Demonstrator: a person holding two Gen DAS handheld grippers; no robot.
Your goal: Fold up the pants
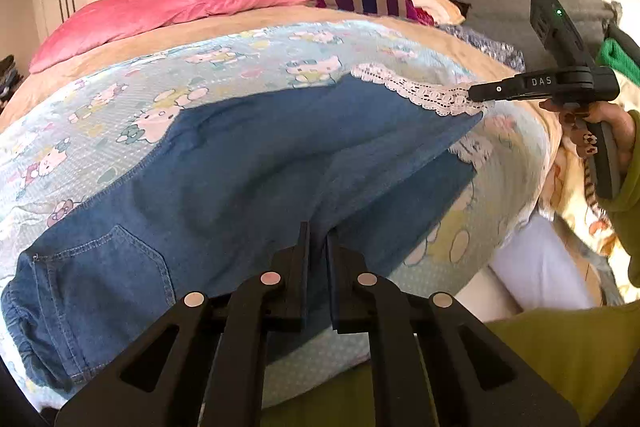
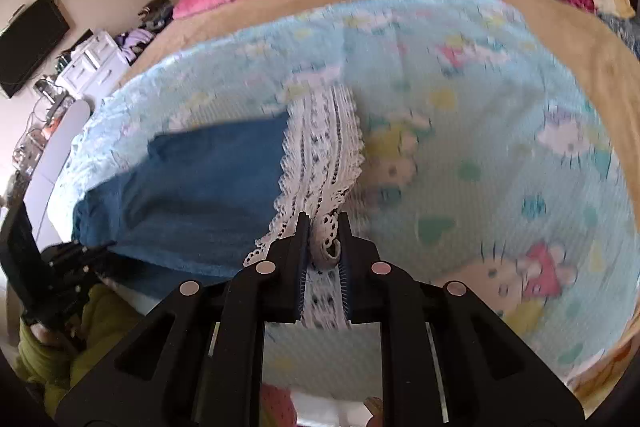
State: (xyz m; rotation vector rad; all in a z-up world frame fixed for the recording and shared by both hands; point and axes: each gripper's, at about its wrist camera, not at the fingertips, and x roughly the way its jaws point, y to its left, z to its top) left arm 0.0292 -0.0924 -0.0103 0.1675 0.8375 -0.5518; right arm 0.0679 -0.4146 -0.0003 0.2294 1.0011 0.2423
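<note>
Pants point(image 1: 248, 163) lay lengthwise across the bed point(image 1: 120, 43) — we pinched the lace cuff point(image 2: 320, 163) in the right gripper point(image 2: 324, 223), mid-leg fabric in the left gripper point(image 1: 318, 231).

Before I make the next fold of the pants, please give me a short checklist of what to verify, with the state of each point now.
1. Right gripper holds the lace hem of the pants: ok, the lace sits clamped between its fingers.
2. Left gripper holds the denim: ok, fabric is pinched between its nearly closed fingers.
3. Pants lie flat on the cartoon sheet: not ok, the denim ripples between the two grippers.
4. Both leg hems are caught together: cannot tell, the lace bunches at the fingers.
5. Free sheet for the fold: ok, bare sheet lies beyond the hem.
6. Waistband lies straight: cannot tell, it is at the picture's edge.
</note>
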